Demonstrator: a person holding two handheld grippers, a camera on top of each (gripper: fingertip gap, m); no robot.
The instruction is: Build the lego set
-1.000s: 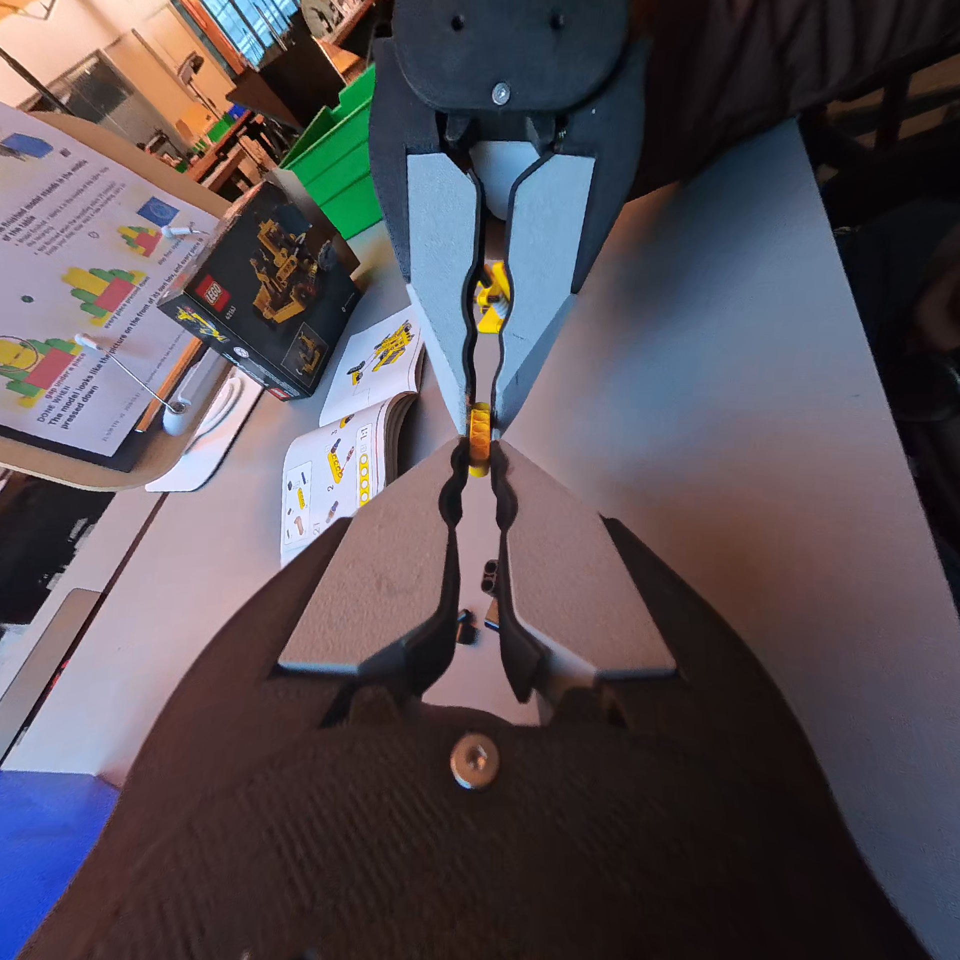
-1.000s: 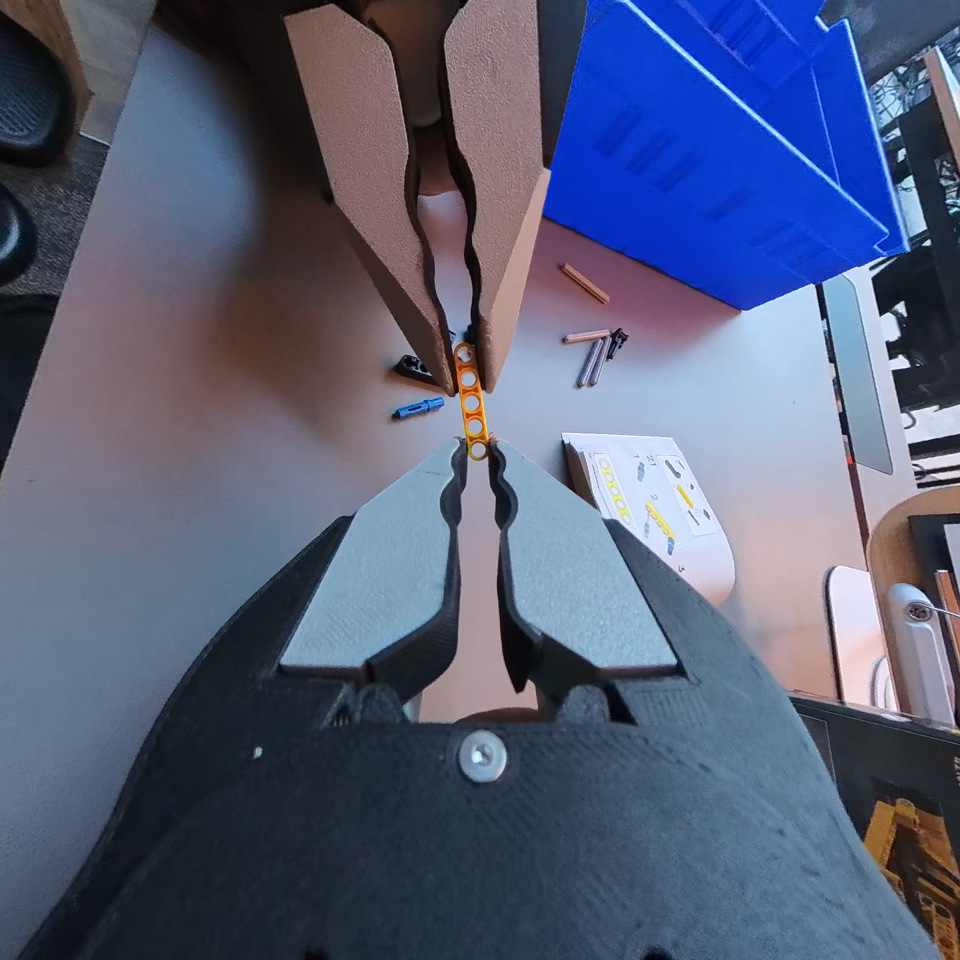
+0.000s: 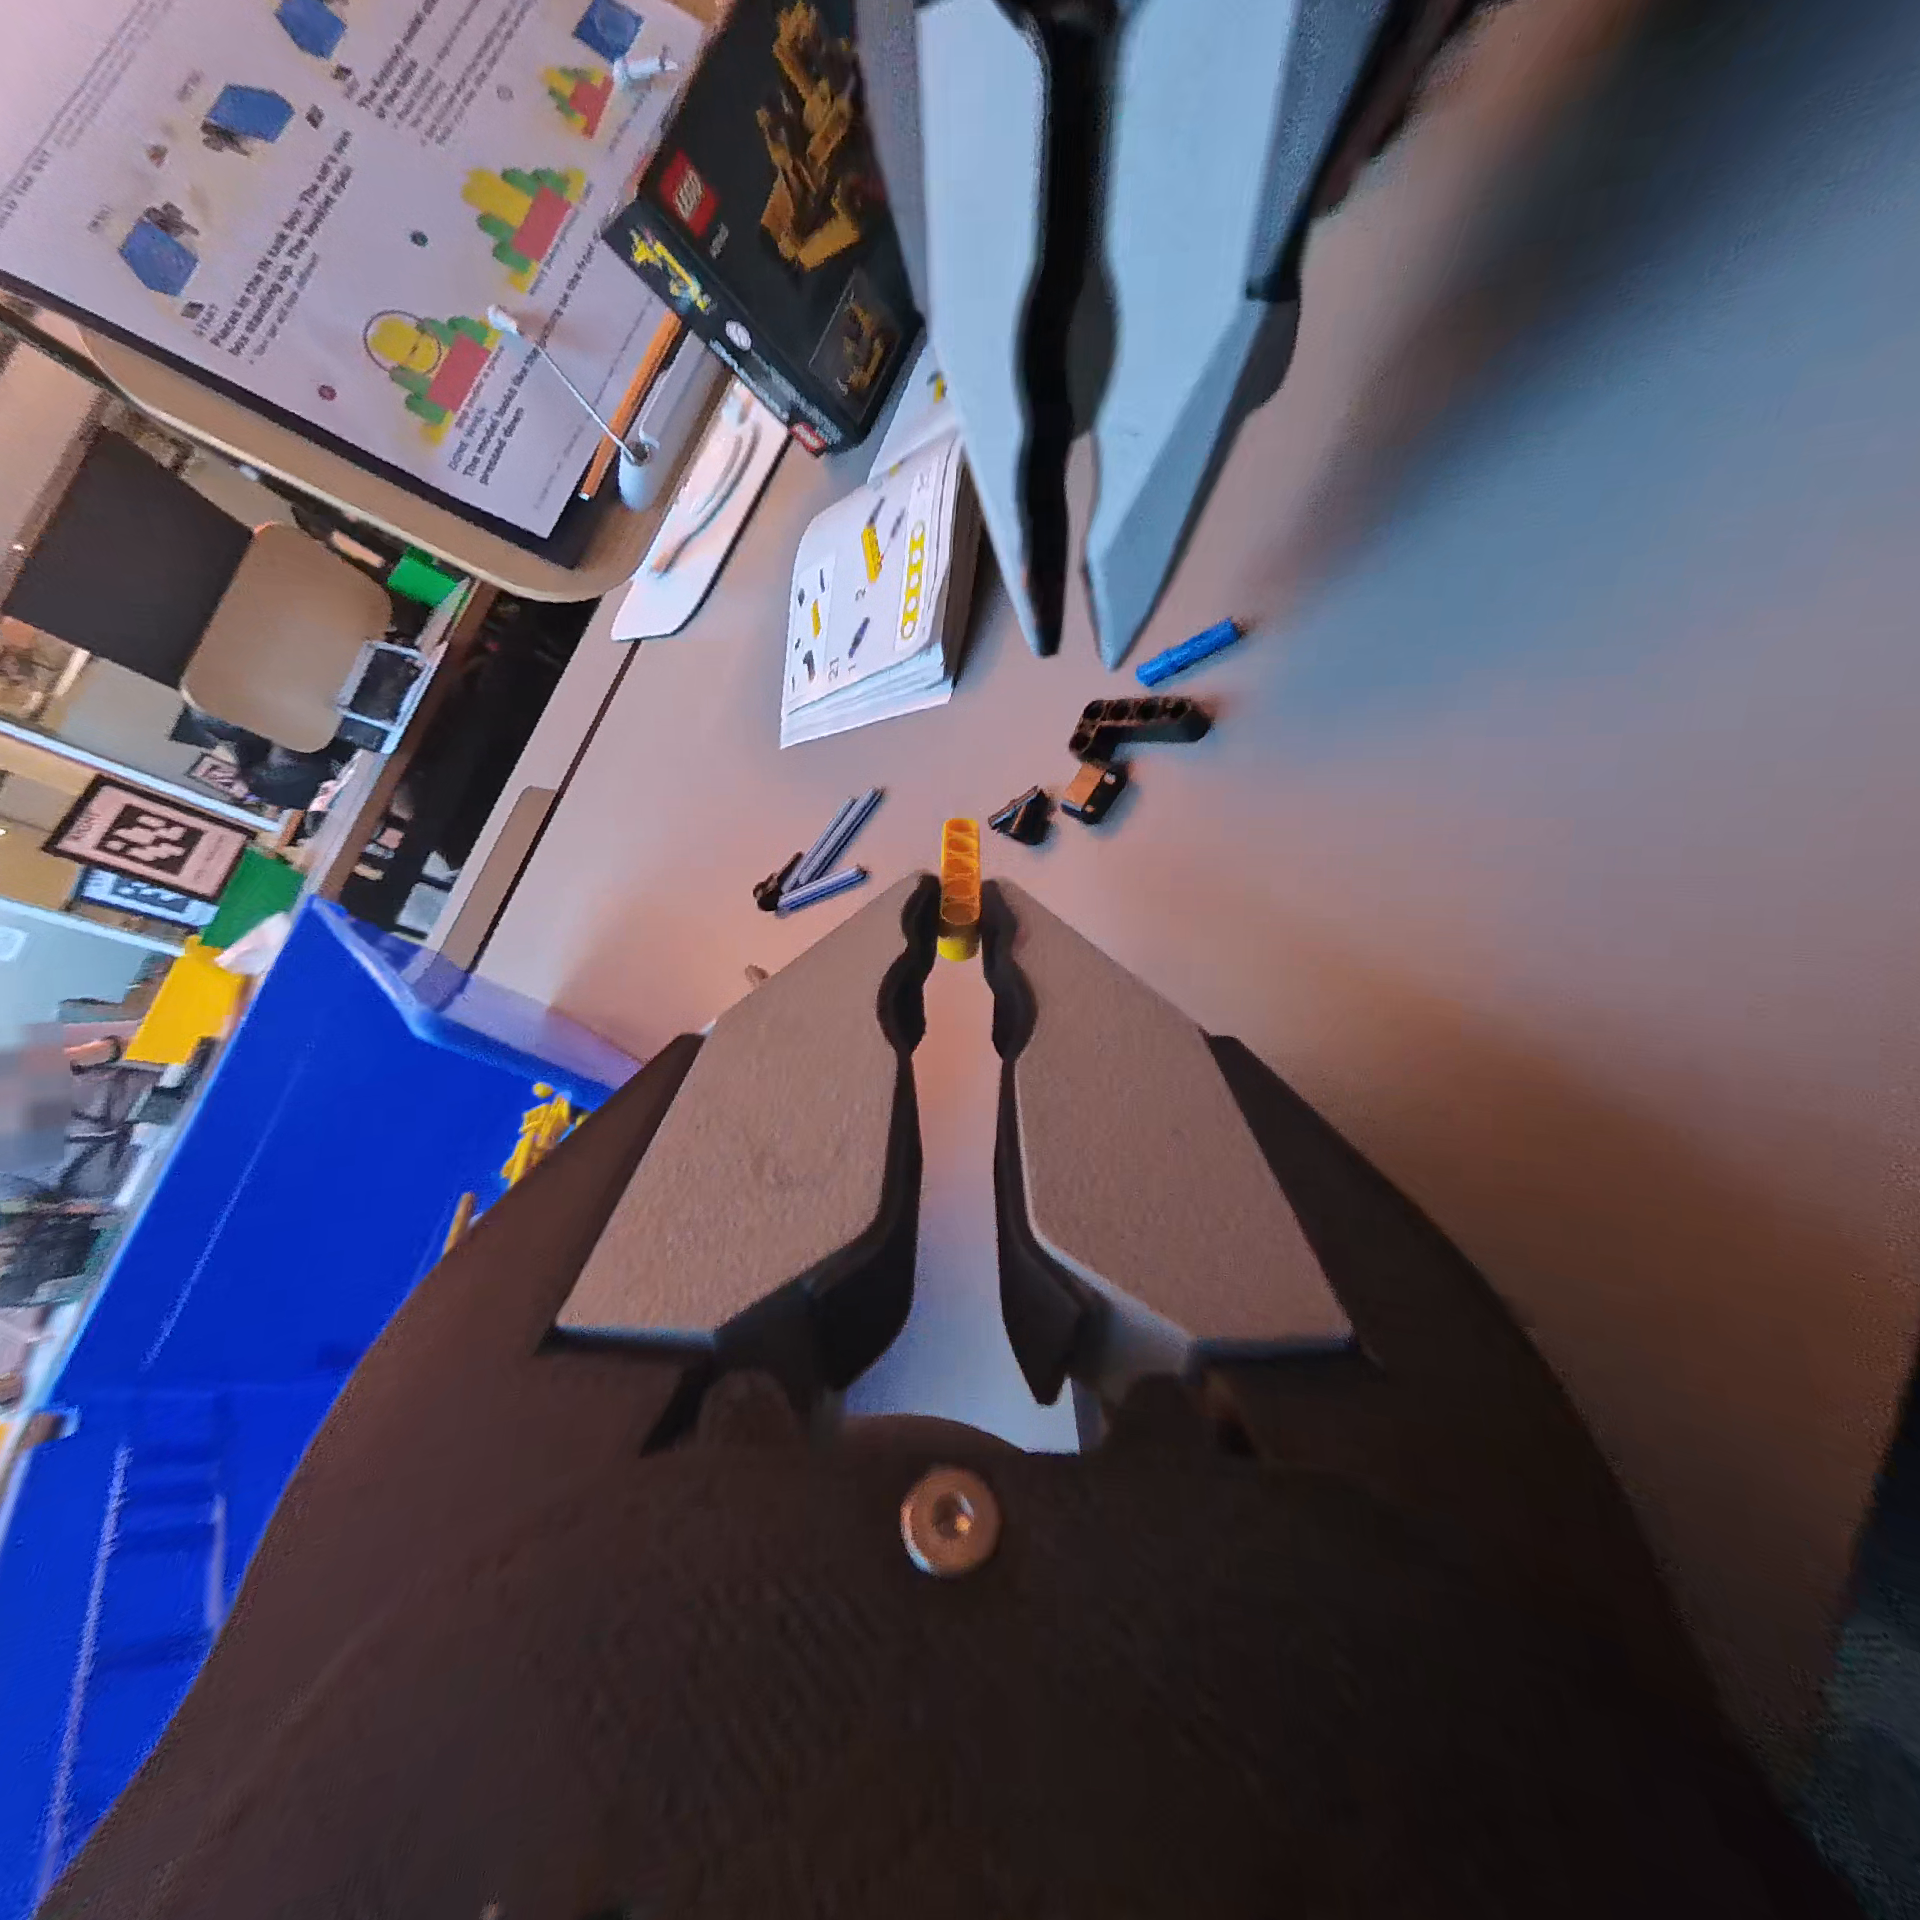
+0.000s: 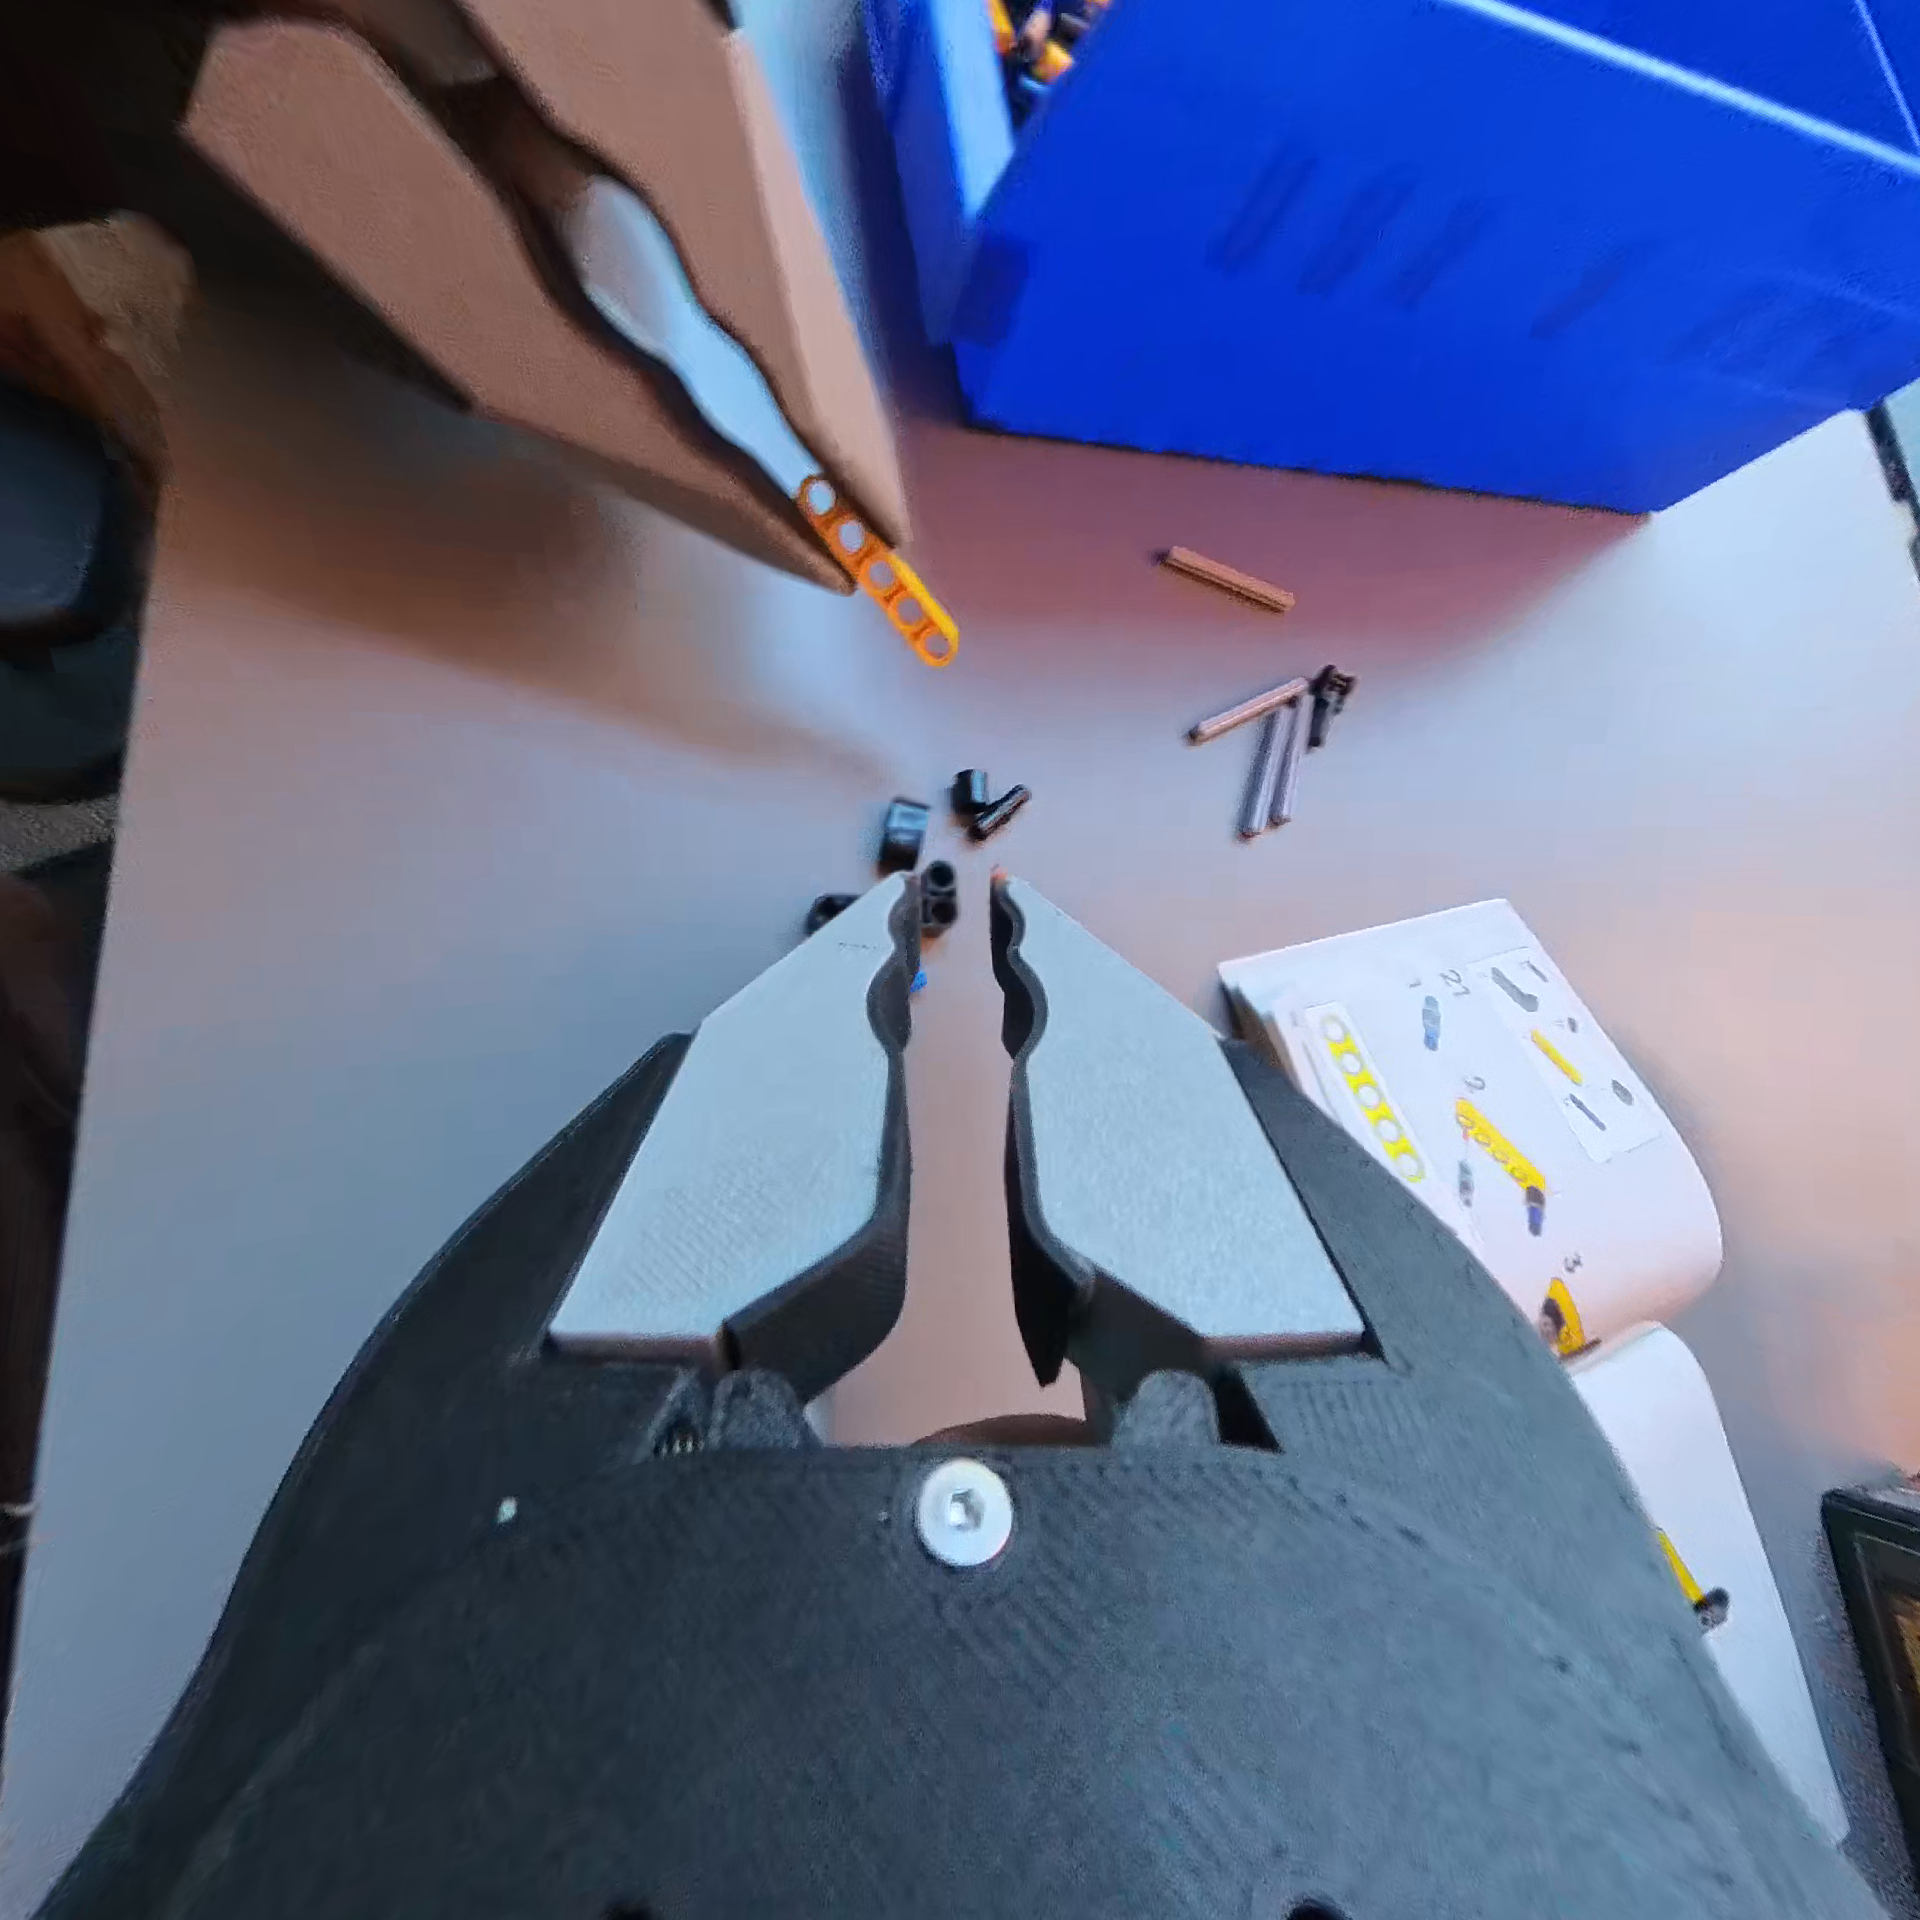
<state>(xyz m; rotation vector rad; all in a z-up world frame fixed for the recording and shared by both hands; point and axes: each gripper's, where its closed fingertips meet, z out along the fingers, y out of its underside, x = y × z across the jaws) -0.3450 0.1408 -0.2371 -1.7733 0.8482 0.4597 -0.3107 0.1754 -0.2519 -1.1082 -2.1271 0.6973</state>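
The yellow five-hole beam (image 3: 958, 883) sits pinched between the tips of my left gripper (image 3: 956, 902), held above the grey table (image 3: 1558, 935); from the right wrist view I see it (image 4: 881, 571) sticking out past those fingertips with most of its holes clear. My right gripper (image 4: 954, 896) has its fingers a little apart with nothing between them, its tips low over a cluster of small black connectors (image 4: 977, 800). In the left wrist view that gripper (image 3: 1070, 644) points down just beside a blue pin (image 3: 1188, 652) and a black angled beam (image 3: 1141, 722). Grey axles (image 4: 1270, 774) lie to the right of the black pieces, with two tan axles (image 4: 1227, 579) near them. The open instruction booklet (image 4: 1475, 1101) lies farther right on the table, and the black set box (image 3: 769, 229) stands beyond it. A blue bin (image 4: 1455, 260) sits at the table's far edge. A printed sheet (image 3: 312, 239) with brick pictures rests on a separate board beside the box.
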